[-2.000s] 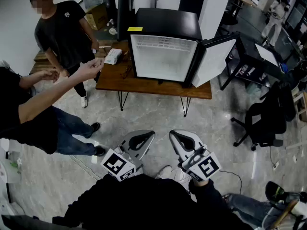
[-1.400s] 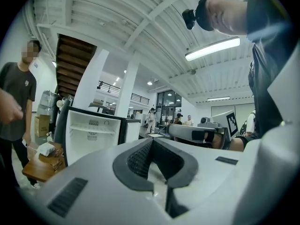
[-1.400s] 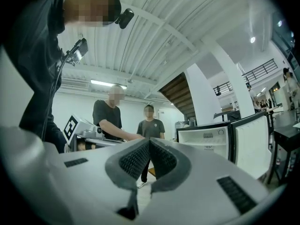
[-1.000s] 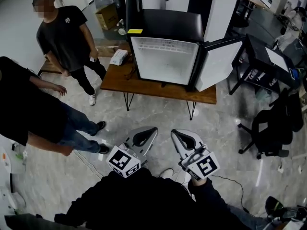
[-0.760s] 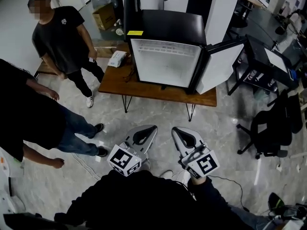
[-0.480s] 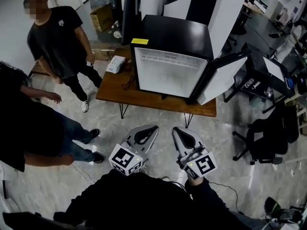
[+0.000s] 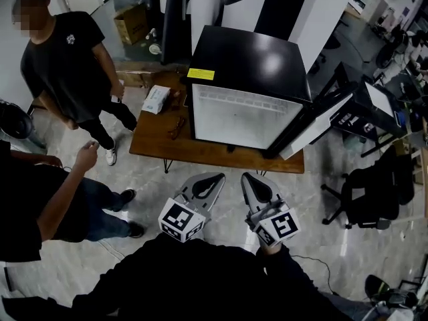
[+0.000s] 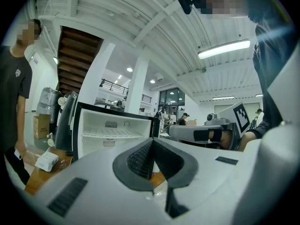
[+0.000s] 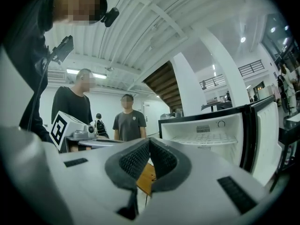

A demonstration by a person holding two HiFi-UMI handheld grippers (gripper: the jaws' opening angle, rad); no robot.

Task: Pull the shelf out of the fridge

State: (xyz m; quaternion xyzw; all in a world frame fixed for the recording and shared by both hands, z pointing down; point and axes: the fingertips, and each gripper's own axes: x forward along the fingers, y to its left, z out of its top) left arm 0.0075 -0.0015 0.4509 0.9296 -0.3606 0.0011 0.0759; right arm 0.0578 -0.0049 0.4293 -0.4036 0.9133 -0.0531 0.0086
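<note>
A black mini fridge [image 7: 251,65] stands on a low wooden table [image 7: 157,136], its door [image 7: 314,129] swung open to the right. Its white inside glares in the head view. The white wire shelf [image 8: 110,136] lies level across the upper part of the fridge, and the right gripper view also shows this shelf [image 9: 211,138]. My left gripper [image 7: 215,177] and right gripper [image 7: 249,177] hover side by side over the floor, short of the table, pointing level at the fridge. Both are shut with nothing between the pads, the left gripper [image 8: 152,143] and the right gripper [image 9: 149,142] alike.
One person [image 7: 63,59] stands left of the table, and another person [image 7: 40,199] is close at my left with a hand raised. A white box [image 7: 156,99] lies on the table's left end. A black desk [image 7: 374,105] and an office chair [image 7: 368,192] stand to the right.
Both grippers and the head view have moved toward the fridge, which now looks larger and nearer. The person at my left has lifted a hand.
</note>
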